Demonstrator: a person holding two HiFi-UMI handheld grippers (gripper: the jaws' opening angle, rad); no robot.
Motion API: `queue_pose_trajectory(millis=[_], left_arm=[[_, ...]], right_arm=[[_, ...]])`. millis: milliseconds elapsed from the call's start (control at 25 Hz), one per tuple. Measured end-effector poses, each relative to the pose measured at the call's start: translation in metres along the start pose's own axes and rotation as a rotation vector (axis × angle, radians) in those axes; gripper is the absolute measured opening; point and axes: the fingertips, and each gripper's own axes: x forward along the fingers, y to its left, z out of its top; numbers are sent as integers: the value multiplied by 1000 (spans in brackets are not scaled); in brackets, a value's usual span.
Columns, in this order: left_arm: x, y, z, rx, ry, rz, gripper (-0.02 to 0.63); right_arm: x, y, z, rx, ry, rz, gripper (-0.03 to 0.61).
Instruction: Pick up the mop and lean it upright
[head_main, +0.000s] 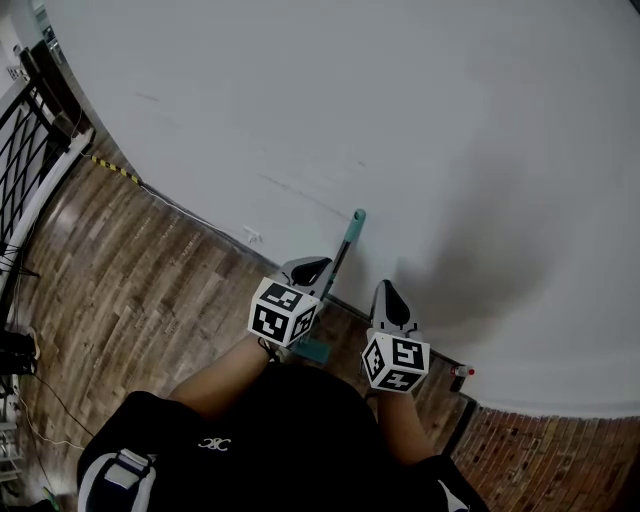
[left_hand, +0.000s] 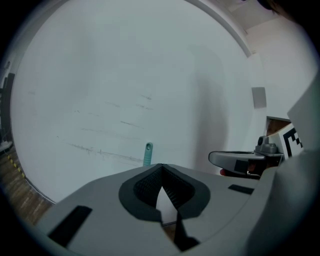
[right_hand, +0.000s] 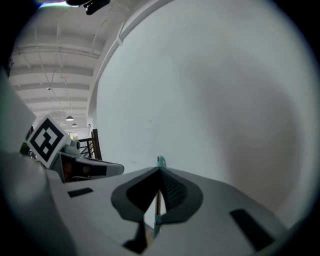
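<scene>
Head view: the mop (head_main: 345, 245) leans upright against the wall (head_main: 400, 120), its base on the floor (head_main: 150, 290). The left gripper (head_main: 308, 270) and right gripper (head_main: 388, 300) are clenched and empty. The leaning looks done; next, withdraw without nudging it.

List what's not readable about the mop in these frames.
- Mop head: head view, mostly hidden by the left gripper and the person.
- Mop pole: right gripper view, only a sliver shows between the shut tongs.
- Red item by the wall: head view, too small to identify.
</scene>
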Motion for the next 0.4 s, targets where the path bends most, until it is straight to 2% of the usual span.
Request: queue_pose_trajectory(millis=[400], left_arm=[[0, -12, -5, 4, 3, 3, -3]], right_arm=[[-7, -8, -9, 33, 9, -2, 14]])
